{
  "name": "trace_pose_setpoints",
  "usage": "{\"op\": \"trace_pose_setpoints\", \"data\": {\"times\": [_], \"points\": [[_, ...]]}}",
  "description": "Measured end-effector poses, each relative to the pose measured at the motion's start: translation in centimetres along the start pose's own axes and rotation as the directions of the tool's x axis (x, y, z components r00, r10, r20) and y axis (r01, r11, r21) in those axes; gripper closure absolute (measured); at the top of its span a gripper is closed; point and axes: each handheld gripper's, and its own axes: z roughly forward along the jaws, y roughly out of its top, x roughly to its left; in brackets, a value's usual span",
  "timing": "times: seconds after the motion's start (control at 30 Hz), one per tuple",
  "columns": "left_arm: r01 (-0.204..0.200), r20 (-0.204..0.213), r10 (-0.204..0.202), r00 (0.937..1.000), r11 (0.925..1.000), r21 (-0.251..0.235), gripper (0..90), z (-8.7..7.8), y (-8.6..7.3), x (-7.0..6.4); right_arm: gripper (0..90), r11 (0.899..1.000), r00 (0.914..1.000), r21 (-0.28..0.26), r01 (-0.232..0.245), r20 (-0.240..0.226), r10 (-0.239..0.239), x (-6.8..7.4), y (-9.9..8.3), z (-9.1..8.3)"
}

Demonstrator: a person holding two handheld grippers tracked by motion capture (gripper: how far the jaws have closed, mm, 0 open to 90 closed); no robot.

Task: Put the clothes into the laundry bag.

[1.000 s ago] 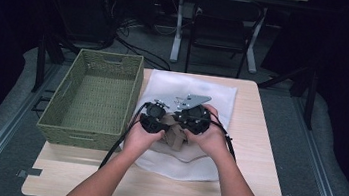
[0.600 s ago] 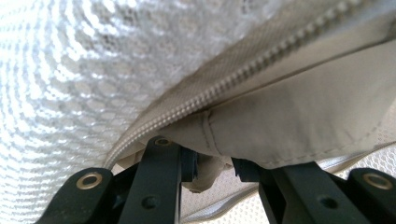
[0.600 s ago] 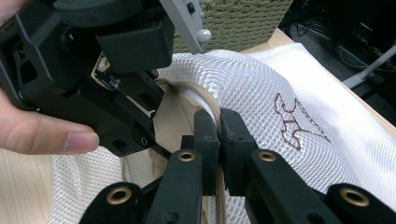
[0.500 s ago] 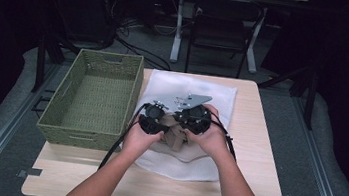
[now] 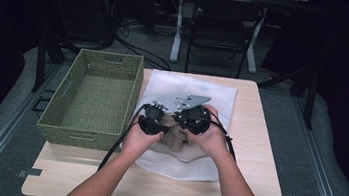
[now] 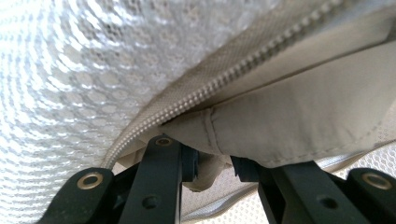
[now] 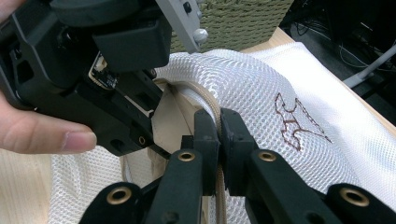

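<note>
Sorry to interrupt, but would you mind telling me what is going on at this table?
A person is working on a white mesh laundry bag lying on the table, beside a woven basket. The right gripper is shut on the bag's zippered edge, while the left gripper pinches a beige cloth at the opening, apparently feeding it into the bag.

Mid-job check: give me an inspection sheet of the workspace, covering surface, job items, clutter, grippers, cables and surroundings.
Surface: light wooden table, mostly bare at the front and right.
Job's things: white mesh laundry bag lying flat; beige garment at its zippered opening.
Clutter: empty green woven basket left of the bag.
Grippers: left hand-held gripper has beige fabric between its jaws; right hand-held gripper shut on the bag's zipper edge.
Cables: black gripper cable trails across the table front; more on the floor behind.
Surroundings: dark room, chair and desk beyond the table.
</note>
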Motion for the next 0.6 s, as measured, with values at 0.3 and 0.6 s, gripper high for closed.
{"op": "trace_pose_setpoints", "data": {"times": [0.3, 0.6], "points": [[0.008, 0.004, -0.008, 1.0000, 0.9999, -0.007, 75.7, 0.05, -0.08, 0.10, 86.4, 1.000, 1.0000, 0.000, -0.001, -0.002, 0.001, 0.02, -0.03, 0.07], [0.006, 0.000, -0.006, 1.0000, 0.9999, -0.008, 76.0, 0.04, -0.08, 0.03, 86.4, 1.000, 1.0000, -0.002, 0.000, 0.001, 0.000, 0.00, -0.02, -0.02]]}}
